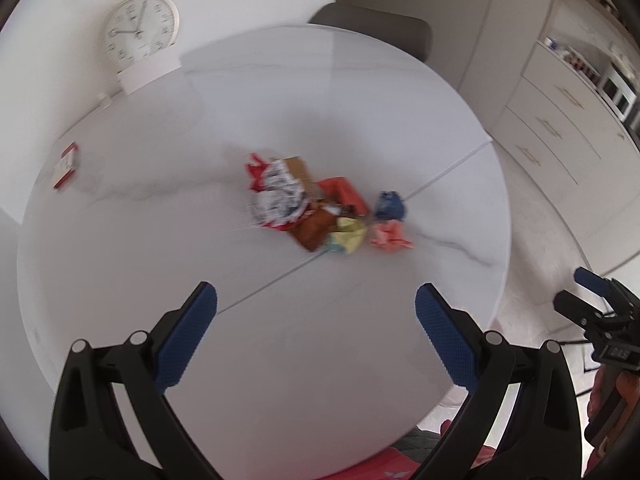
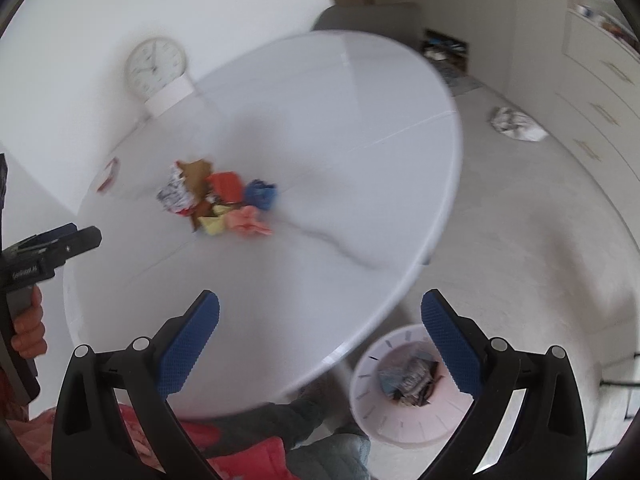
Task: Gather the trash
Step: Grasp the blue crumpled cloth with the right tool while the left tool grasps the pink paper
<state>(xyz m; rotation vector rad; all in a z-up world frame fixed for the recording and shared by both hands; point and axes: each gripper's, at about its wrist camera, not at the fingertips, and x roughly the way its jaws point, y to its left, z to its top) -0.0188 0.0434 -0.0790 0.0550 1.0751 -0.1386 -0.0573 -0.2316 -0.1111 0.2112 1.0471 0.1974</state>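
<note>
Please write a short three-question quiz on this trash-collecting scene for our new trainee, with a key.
1. True or false: the left gripper holds a wrapper.
2. Where is the bin? A on the table, B on the floor beside the table, C on a chair.
3. Fill in: near the cabinets, one crumpled ____ lies on the floor.

Key
1. False; both it and the right gripper are open and hold nothing, and the trash pile lies untouched on the table.
2. B
3. Paper
</note>
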